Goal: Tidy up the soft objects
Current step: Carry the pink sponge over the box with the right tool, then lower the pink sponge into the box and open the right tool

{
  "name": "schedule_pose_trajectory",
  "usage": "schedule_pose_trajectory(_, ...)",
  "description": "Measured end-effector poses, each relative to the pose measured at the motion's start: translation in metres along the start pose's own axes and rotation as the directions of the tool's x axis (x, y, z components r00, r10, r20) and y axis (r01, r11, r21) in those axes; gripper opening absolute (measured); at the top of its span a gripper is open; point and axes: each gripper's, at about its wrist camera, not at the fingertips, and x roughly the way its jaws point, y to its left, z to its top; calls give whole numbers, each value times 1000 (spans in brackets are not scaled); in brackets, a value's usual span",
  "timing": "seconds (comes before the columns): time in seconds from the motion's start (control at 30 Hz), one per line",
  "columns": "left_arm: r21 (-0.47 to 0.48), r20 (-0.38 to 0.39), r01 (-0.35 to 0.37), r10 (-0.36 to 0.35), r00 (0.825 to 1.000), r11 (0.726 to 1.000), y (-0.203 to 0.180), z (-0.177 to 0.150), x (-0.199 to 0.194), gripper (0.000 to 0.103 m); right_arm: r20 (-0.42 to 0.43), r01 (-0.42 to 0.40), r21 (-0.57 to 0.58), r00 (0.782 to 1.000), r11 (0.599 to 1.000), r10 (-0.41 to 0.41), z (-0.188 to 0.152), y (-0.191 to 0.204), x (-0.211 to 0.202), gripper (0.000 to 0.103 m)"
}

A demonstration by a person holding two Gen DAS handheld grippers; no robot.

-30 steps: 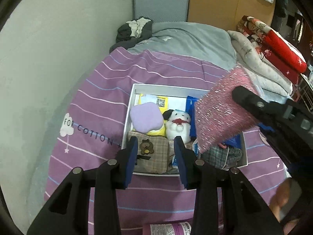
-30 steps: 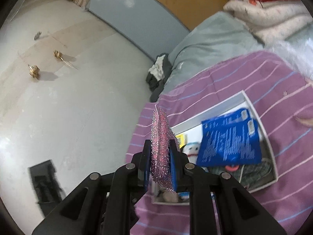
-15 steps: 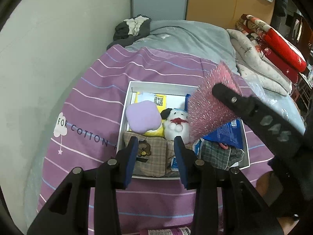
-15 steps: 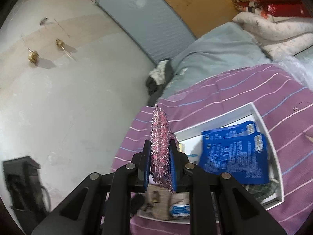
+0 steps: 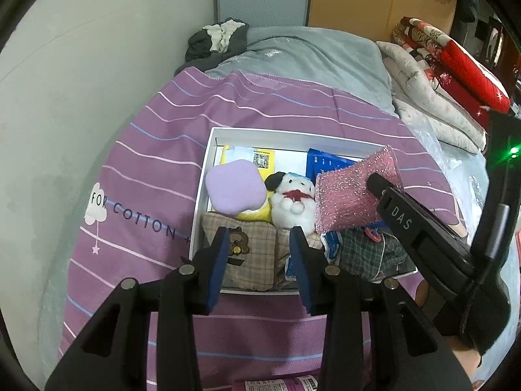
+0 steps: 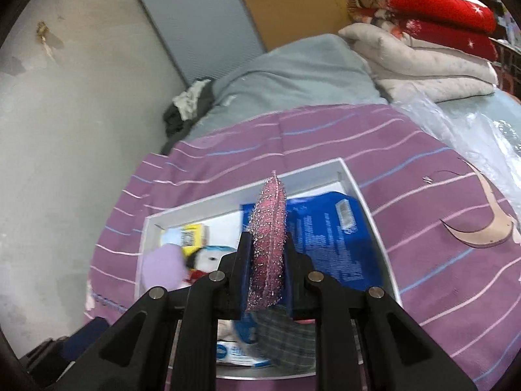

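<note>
The right tool (image 6: 266,272) is clamped on a pink, glittery, flat scouring sponge (image 6: 268,238), held on edge between its two pads so that most of the sponge sticks out past the fingertips. From the left wrist camera the same sponge (image 5: 355,195) hangs over the right half of a shallow white rectangular cardboard box (image 5: 280,135), above a blue printed plastic packet (image 5: 320,163) and a dark green plaid fabric pouch (image 5: 364,252). The box sits on a purple bedspread with thin pink and blue stripes (image 5: 156,150) spread over a bed. Inside the box, on the left, lie a lilac cloud-shaped soft pad (image 5: 234,187) resting on a yellow packet (image 5: 265,159), a small white plush animal with a red mouth and a black ear (image 5: 293,200) just beside it, and a beige checked fabric pouch with a brown bear patch (image 5: 250,251) along the near wall. The left tool (image 5: 257,262) hovers over the near edge of the box with its pads apart and nothing between them. A grey blanket (image 5: 312,55) and folded red and white quilts (image 5: 449,78) lie farther back.
</note>
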Motion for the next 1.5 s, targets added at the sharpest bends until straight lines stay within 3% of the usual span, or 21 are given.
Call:
schedule_pose_trajectory(0.37,8,-24,-1,1,1000,1000,-1,0,4,40,-85,64,5,994,998,-63,-5,-11,18,18)
schedule_pose_trajectory(0.63,6,-114,14,-13,993,1000,-2,-3,16,40,-137,67,69,989,995,-57,-6,-24,30,20)
schedule_pose_trajectory(0.8,10,-189,-4,6,982,1000,0,-6,28,40,-192,76,128,980,989,-50,-7,-39,46,26)
schedule_pose_trajectory(0.87,3,-213,-6,6,977,1000,3,-7,32,40,-204,76,153,978,985,-43,-8,-46,50,33)
schedule_pose_trajectory(0.97,-7,-241,-13,11,970,1000,6,-9,37,40,-200,93,158,978,983,-61,-7,-51,53,36)
schedule_pose_trajectory(1.2,-24,-265,-10,3,964,1000,12,-12,42,40,-102,84,171,993,982,-67,-3,-54,49,39)
schedule_pose_trajectory(1.3,-23,-264,0,-6,964,1000,14,-13,42,40,-86,107,140,992,984,-96,-1,-48,43,39)
schedule_pose_trajectory(1.5,-26,-267,-16,9,964,1000,24,-12,42,40,-84,164,-82,982,983,-171,-2,-10,24,47)
